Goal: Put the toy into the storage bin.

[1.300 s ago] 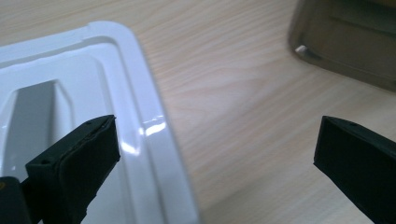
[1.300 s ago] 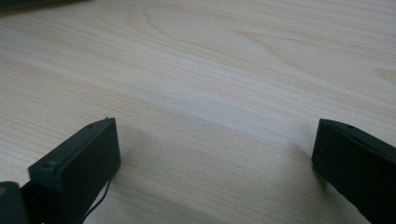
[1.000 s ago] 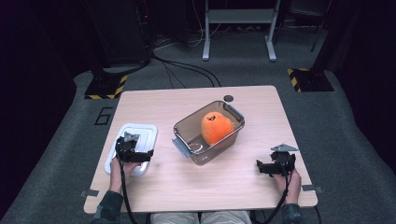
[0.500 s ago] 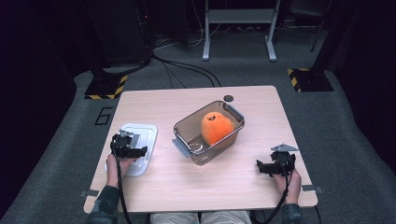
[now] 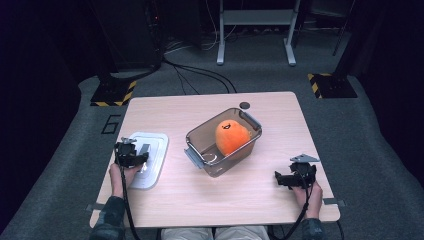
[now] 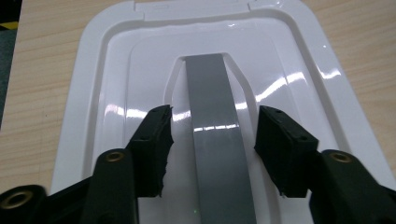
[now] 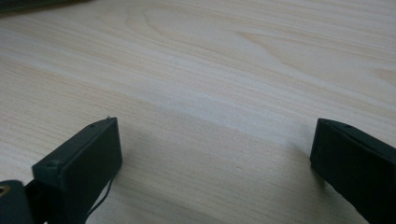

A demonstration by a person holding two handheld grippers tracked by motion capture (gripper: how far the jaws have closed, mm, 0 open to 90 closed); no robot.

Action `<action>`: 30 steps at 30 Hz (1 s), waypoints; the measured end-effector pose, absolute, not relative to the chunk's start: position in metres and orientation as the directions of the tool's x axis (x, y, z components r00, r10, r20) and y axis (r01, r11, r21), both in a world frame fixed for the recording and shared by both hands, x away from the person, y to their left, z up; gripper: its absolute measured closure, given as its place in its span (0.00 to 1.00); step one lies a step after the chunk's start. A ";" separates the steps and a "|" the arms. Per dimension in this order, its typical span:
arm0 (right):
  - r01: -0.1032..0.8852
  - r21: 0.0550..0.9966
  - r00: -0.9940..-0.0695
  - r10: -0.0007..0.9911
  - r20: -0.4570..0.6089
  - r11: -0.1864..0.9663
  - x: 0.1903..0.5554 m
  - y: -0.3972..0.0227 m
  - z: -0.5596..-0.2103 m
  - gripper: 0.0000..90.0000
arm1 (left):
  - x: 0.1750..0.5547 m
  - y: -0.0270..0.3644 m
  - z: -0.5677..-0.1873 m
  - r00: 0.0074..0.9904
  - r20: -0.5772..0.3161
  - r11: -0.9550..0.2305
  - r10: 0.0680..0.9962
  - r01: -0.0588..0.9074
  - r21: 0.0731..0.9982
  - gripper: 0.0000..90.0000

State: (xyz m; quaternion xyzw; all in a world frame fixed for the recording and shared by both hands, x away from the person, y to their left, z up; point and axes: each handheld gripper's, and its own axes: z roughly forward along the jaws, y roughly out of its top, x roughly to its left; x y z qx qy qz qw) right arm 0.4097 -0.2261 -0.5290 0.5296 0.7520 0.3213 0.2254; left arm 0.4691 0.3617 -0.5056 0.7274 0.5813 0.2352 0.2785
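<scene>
A light wooden table (image 5: 260, 200) stands on grey carpet, with a person's forearms coming in from its near edge. Near the middle of the table sits a clear plastic bin (image 5: 223, 142), set at an angle, with grey latches at its near-left and far-right ends. An orange plush toy (image 5: 231, 136) with a small dark face lies inside it, toward the far right end of the bin. A small dark round disc (image 5: 244, 105) lies on the table just beyond the bin's far corner.

At the near left of the table lies a white lid (image 5: 148, 159), flat, well apart from the bin. The left gripper (image 5: 131, 155) is over the near-left part of this lid. In the left gripper view its jaws are parted, one on either side of the grey handle strip (image 6: 215, 126) that runs down the middle of the lid (image 6: 116, 65); each jaw stands apart from the strip, gripping nothing.

The right gripper (image 5: 295, 176) is at the near right of the table, well apart from the bin. In the right gripper view its jaws are spread wide over bare wood (image 7: 201, 79), with nothing between them.

Beyond the table, black cables (image 5: 200, 75) trail across the floor, two yellow-and-black striped base plates (image 5: 112, 93) lie at the far left and far right, and a grey metal frame (image 5: 255, 30) stands farther back.
</scene>
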 end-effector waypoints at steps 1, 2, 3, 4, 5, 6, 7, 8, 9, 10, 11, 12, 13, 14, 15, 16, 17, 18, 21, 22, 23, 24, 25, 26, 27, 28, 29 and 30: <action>0.652 0.722 -0.337 0.941 0.002 0.232 0.410 -0.226 -0.529 0.01 | 0.469 0.362 -0.506 0.211 0.015 -0.165 0.977 0.716 0.678 0.54; 0.652 0.722 -0.337 0.941 0.001 0.232 0.410 -0.226 -0.529 0.02 | 0.469 0.363 -0.505 0.214 0.005 -0.161 0.977 0.721 0.674 0.55; 0.651 0.722 -0.337 0.941 0.001 0.232 0.410 -0.226 -0.529 0.02 | 0.469 0.362 -0.506 0.209 -0.002 -0.153 0.978 0.719 0.678 0.56; 0.652 0.722 -0.337 0.941 0.001 0.232 0.410 -0.226 -0.529 0.02 | 0.468 0.363 -0.506 0.209 0.000 -0.154 0.978 0.719 0.678 0.58; 0.652 0.722 -0.336 0.942 0.002 0.231 0.410 -0.226 -0.529 0.02 | 0.468 0.363 -0.506 0.211 0.000 -0.156 0.977 0.718 0.679 0.60; 0.652 0.722 -0.336 0.942 0.001 0.232 0.410 -0.226 -0.529 0.02 | 0.468 0.362 -0.506 0.210 0.002 -0.155 0.978 0.714 0.682 0.63; 0.652 0.721 -0.339 0.941 0.000 0.235 0.410 -0.226 -0.529 0.02 | 0.468 0.362 -0.506 0.210 0.000 -0.154 0.978 0.715 0.682 0.65; 0.651 0.723 -0.335 0.942 0.002 0.230 0.410 -0.226 -0.529 0.02 | 0.467 0.363 -0.505 0.212 -0.002 -0.155 0.977 0.717 0.680 0.67; 0.652 0.722 -0.336 0.942 0.002 0.231 0.410 -0.226 -0.529 0.02 | 0.467 0.363 -0.506 0.211 0.000 -0.154 0.977 0.713 0.684 0.70; 0.653 0.722 -0.334 0.943 0.003 0.229 0.410 -0.226 -0.529 0.02 | 0.467 0.363 -0.506 0.210 -0.004 -0.151 0.978 0.714 0.684 0.71; 0.652 0.722 -0.334 0.943 0.003 0.229 0.410 -0.226 -0.529 0.02 | 0.467 0.363 -0.506 0.211 -0.003 -0.151 0.978 0.712 0.686 0.71; 0.652 0.723 -0.334 0.942 0.002 0.230 0.410 -0.226 -0.529 0.02 | 0.467 0.363 -0.506 0.209 -0.002 -0.150 0.978 0.710 0.688 0.71; 0.652 0.723 -0.334 0.942 0.003 0.229 0.410 -0.226 -0.529 0.02 | 0.467 0.363 -0.507 0.208 0.001 -0.152 0.978 0.708 0.690 0.71; 0.653 0.722 -0.334 0.943 0.003 0.229 0.410 -0.226 -0.529 0.02 | 0.467 0.364 -0.507 0.208 0.001 -0.151 0.978 0.705 0.693 0.72; 0.652 0.723 -0.334 0.943 0.003 0.229 0.410 -0.226 -0.529 0.02 | 0.466 0.364 -0.507 0.207 0.001 -0.150 0.978 0.703 0.695 0.72; 0.652 0.723 -0.335 0.942 0.002 0.230 0.410 -0.226 -0.529 0.02 | 0.466 0.365 -0.507 0.210 0.005 -0.155 0.978 0.701 0.697 0.72; 0.653 0.722 -0.334 0.943 0.003 0.229 0.410 -0.226 -0.529 0.02 | 0.465 0.365 -0.507 0.208 0.003 -0.153 0.978 0.704 0.693 0.72; 0.652 0.723 -0.335 0.942 0.002 0.230 0.410 -0.226 -0.529 0.02 | 0.465 0.365 -0.507 0.206 0.005 -0.151 0.979 0.700 0.698 0.73; 0.652 0.723 -0.335 0.942 0.003 0.230 0.410 -0.226 -0.529 0.02 | 0.465 0.366 -0.507 0.213 0.015 -0.163 0.977 0.696 0.699 0.74; 0.652 0.723 -0.335 0.942 0.002 0.229 0.410 -0.226 -0.529 0.02 | 0.465 0.366 -0.507 0.213 0.016 -0.163 0.977 0.696 0.699 0.74; 0.652 0.723 -0.335 0.942 0.002 0.230 0.410 -0.226 -0.529 0.02 | 0.466 0.366 -0.506 0.221 0.020 -0.173 0.975 0.698 0.695 0.74; 0.652 0.723 -0.334 0.943 0.003 0.229 0.410 -0.226 -0.529 0.02 | 0.466 0.365 -0.506 0.222 0.021 -0.174 0.975 0.696 0.697 0.74; 0.652 0.723 -0.334 0.942 0.003 0.229 0.410 -0.226 -0.529 0.02 | 0.466 0.365 -0.505 0.229 0.023 -0.180 0.973 0.694 0.697 0.74; 0.652 0.723 -0.334 0.942 0.003 0.229 0.410 -0.226 -0.529 0.02 | 0.466 0.364 -0.505 0.231 0.023 -0.181 0.973 0.693 0.698 0.74; 0.652 0.723 -0.333 0.943 0.003 0.228 0.410 -0.226 -0.529 0.02 | 0.466 0.364 -0.505 0.234 0.026 -0.186 0.972 0.695 0.694 0.74; 0.652 0.723 -0.334 0.943 0.003 0.228 0.410 -0.226 -0.529 0.02 | 0.466 0.363 -0.505 0.236 0.027 -0.188 0.971 0.694 0.695 0.74; 0.651 0.724 -0.333 0.943 0.003 0.228 0.410 -0.226 -0.529 0.02 | 0.465 0.363 -0.504 0.240 0.022 -0.187 0.971 0.693 0.696 0.74; 0.651 0.724 -0.333 0.943 0.003 0.228 0.410 -0.226 -0.529 0.02 | 0.465 0.363 -0.503 0.243 0.020 -0.188 0.970 0.693 0.696 0.74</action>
